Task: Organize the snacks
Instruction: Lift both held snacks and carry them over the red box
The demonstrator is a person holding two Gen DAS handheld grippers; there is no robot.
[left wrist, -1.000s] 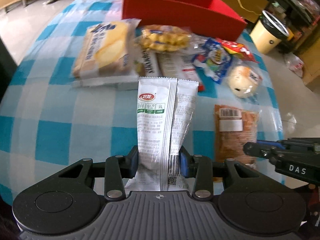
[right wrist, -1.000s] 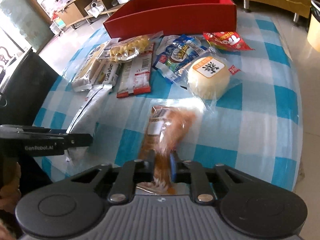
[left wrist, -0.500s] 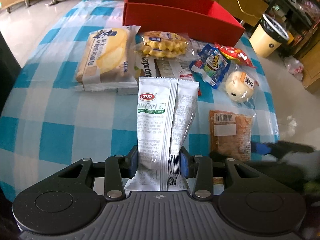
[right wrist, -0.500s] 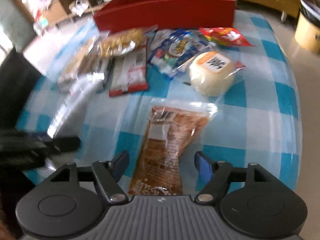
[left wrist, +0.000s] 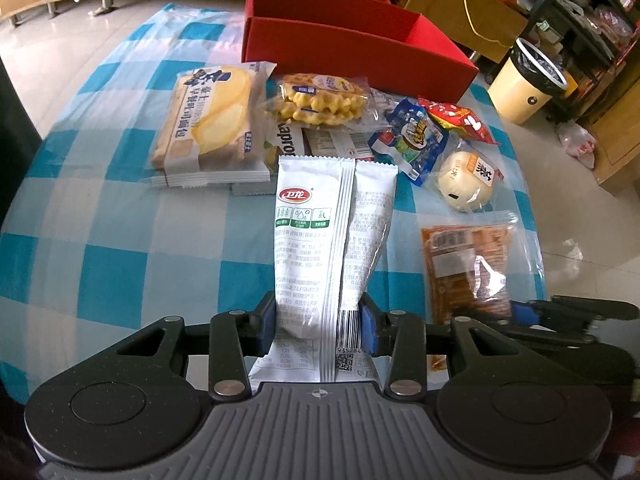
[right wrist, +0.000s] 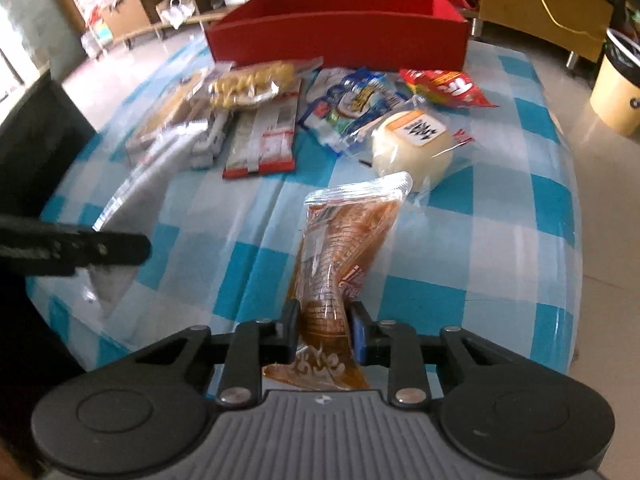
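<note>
My left gripper (left wrist: 318,328) is shut on a white snack packet (left wrist: 332,240) and holds it upright above the checked table. My right gripper (right wrist: 325,332) is shut on an orange snack packet (right wrist: 344,248) in clear wrap, lifted at its near end; the packet also shows in the left wrist view (left wrist: 468,268). The right gripper shows in the left wrist view (left wrist: 560,316), low right. The left gripper shows in the right wrist view (right wrist: 80,246), at the left. A red box (left wrist: 352,48) stands open at the table's far side, also in the right wrist view (right wrist: 340,32).
Several snacks lie before the box: a bread packet (left wrist: 208,120), waffles (left wrist: 320,98), a blue packet (left wrist: 416,140), a red packet (left wrist: 456,118), a round bun (left wrist: 466,180). A yellow bin (left wrist: 524,80) stands on the floor at the right. The table's right edge is close.
My right gripper opened, then shut again on the orange packet and raised its near end. My left gripper still holds the white packet and has risen a little.
</note>
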